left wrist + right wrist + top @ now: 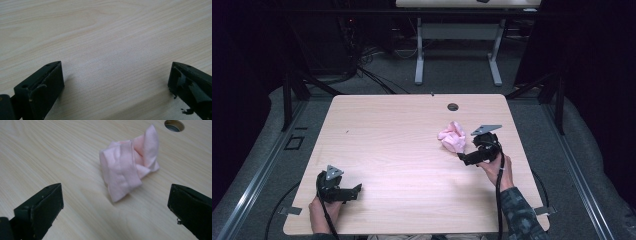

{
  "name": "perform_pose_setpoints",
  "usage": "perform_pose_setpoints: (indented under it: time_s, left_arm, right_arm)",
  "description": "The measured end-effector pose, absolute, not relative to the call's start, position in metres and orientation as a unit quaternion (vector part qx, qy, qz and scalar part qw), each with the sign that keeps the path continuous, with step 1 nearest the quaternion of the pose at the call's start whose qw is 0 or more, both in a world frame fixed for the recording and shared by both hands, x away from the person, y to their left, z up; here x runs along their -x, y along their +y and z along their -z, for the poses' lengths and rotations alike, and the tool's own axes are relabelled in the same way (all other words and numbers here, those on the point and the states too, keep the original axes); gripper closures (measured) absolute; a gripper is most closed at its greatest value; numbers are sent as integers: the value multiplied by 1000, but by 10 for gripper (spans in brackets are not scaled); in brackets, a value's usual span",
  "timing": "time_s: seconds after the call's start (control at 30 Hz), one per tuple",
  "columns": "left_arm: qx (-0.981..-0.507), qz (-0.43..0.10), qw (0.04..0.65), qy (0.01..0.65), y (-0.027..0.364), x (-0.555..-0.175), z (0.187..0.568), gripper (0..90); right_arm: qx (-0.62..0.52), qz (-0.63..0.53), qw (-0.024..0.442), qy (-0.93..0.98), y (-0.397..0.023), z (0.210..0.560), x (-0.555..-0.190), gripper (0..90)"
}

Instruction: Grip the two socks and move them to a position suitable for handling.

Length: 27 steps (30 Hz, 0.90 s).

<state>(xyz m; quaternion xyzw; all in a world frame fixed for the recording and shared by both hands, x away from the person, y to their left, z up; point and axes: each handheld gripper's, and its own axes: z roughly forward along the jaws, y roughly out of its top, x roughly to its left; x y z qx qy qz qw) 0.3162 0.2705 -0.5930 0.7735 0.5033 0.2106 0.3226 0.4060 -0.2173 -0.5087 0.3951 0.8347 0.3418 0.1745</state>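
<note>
A crumpled pink cloth (pixel 452 136) lies bunched up on the right half of the light wooden table (pixel 402 150). My right gripper (pixel 462 158) sits just right of and below it, jaws spread wide and empty. In the right gripper view the cloth (pixel 130 170) rests a short way ahead of the open jaws, not touching them. My left gripper (pixel 357 190) stays near the table's front left corner, open over bare wood (pixel 112 50), far from the cloth.
A round cable hole (pixel 453 106) is set in the table near its far edge, just beyond the cloth, and appears at top right in the right gripper view (pixel 174 125). Another desk's legs (pixel 419 55) stand on the floor behind the table.
</note>
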Motion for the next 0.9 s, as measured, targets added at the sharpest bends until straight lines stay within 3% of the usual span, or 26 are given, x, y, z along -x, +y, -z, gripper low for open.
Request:
perform_pose_setpoints:
  time_s: [0.27, 0.37, 0.5, 0.6, 0.67, 0.83, 0.9]
  left_arm:
    - [-773, -210, 323, 503, 270, -316, 593, 1]
    - [-773, -210, 323, 503, 271, -316, 593, 1]
    - [-773, -211, 323, 503, 270, -316, 593, 1]
    - [-774, -210, 323, 503, 271, -316, 593, 1]
    - [-774, -210, 323, 503, 271, -316, 593, 2]
    - [-773, -210, 323, 503, 271, -316, 593, 1]
    - [-773, -210, 323, 503, 270, -316, 593, 1]
  right_arm:
    - [-383, -317, 155, 854, -190, 516, -439, 35]
    - [-384, -304, 157, 858, -178, 530, -457, 170]
    - [-387, -289, 161, 861, -174, 540, -465, 272]
    - [-391, -267, 163, 866, -172, 555, -471, 452]
    - [-393, -263, 156, 867, -172, 558, -471, 475]
    - [-393, -269, 165, 864, -176, 561, -467, 648]
    - [-395, -268, 165, 863, -177, 559, -466, 654]
